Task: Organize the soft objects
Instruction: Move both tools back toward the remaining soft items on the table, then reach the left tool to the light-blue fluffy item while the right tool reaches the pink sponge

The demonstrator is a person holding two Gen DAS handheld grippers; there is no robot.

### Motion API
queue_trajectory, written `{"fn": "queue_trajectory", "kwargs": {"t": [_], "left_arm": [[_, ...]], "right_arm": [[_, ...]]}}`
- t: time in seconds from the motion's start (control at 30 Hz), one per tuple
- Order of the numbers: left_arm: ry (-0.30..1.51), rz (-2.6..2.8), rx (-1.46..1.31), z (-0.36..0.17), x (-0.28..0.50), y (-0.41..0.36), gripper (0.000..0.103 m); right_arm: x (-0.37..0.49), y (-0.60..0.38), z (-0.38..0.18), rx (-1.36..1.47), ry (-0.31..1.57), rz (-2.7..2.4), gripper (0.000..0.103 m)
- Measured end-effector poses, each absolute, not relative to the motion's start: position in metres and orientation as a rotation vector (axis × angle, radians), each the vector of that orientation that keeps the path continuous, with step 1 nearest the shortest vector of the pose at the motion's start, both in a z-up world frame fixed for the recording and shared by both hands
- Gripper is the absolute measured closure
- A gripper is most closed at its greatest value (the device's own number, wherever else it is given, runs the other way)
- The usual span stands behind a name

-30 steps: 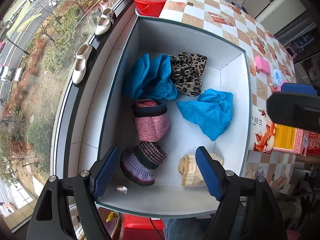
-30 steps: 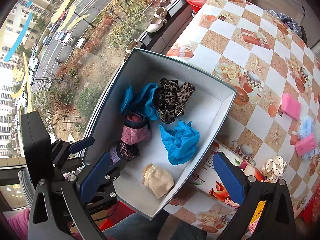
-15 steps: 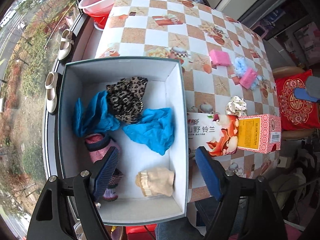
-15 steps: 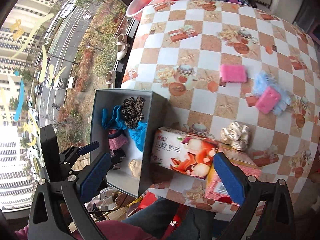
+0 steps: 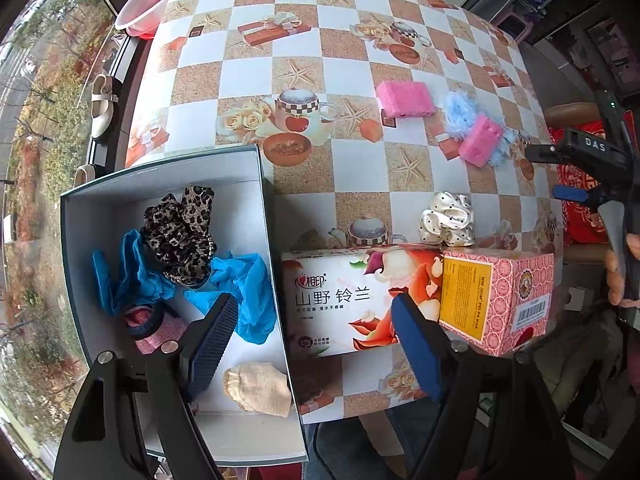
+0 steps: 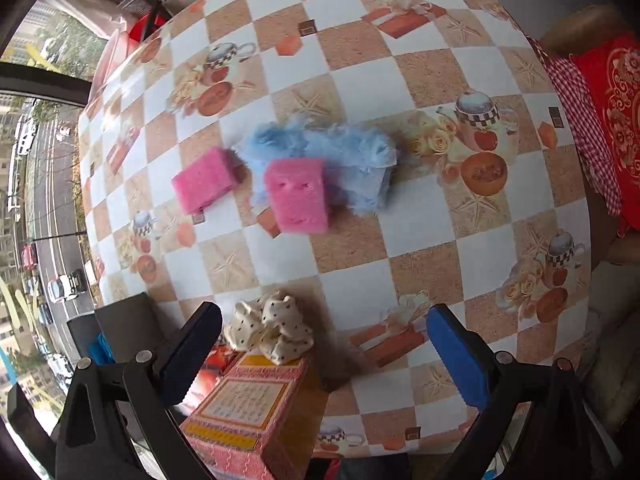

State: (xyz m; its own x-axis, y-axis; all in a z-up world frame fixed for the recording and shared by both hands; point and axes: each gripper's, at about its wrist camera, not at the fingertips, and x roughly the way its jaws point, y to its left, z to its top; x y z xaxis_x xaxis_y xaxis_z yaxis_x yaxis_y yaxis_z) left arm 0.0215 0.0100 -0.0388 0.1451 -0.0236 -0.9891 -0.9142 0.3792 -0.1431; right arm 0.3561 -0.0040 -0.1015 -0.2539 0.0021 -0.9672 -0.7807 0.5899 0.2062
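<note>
Leftmost, a white box (image 5: 168, 168) holds scarves and socks; the left tool (image 5: 316, 344) hovers, fingers apart, empty. Rightward on the worktop (image 6: 352, 80), pink sponges (image 6: 298, 196) and a dotted scrunchie (image 6: 272, 326) lie before the right tool (image 6: 324, 356), fingers apart, empty.

The right gripper (image 6: 324, 354) hangs wide open over the checkered table (image 6: 420, 208). A dotted scrunchie (image 6: 270, 330) lies between its fingers, touching a pink box (image 6: 248, 412) at 6 o'clock. At 12 o'clock two pink sponges (image 6: 298, 194) (image 6: 204, 184) lie by blue fluff (image 6: 344, 156).
</note>
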Motion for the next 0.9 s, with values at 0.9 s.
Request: {"fn": "queue_trajectory", "kwargs": {"t": [0.9], "left_arm": [[1.298,0.768,-1.114,-0.103,0.166,0.125,0.021]], "right_arm": [[0.436,-0.091,-0.145,-0.544,1.647,0.735,0.0]]}}
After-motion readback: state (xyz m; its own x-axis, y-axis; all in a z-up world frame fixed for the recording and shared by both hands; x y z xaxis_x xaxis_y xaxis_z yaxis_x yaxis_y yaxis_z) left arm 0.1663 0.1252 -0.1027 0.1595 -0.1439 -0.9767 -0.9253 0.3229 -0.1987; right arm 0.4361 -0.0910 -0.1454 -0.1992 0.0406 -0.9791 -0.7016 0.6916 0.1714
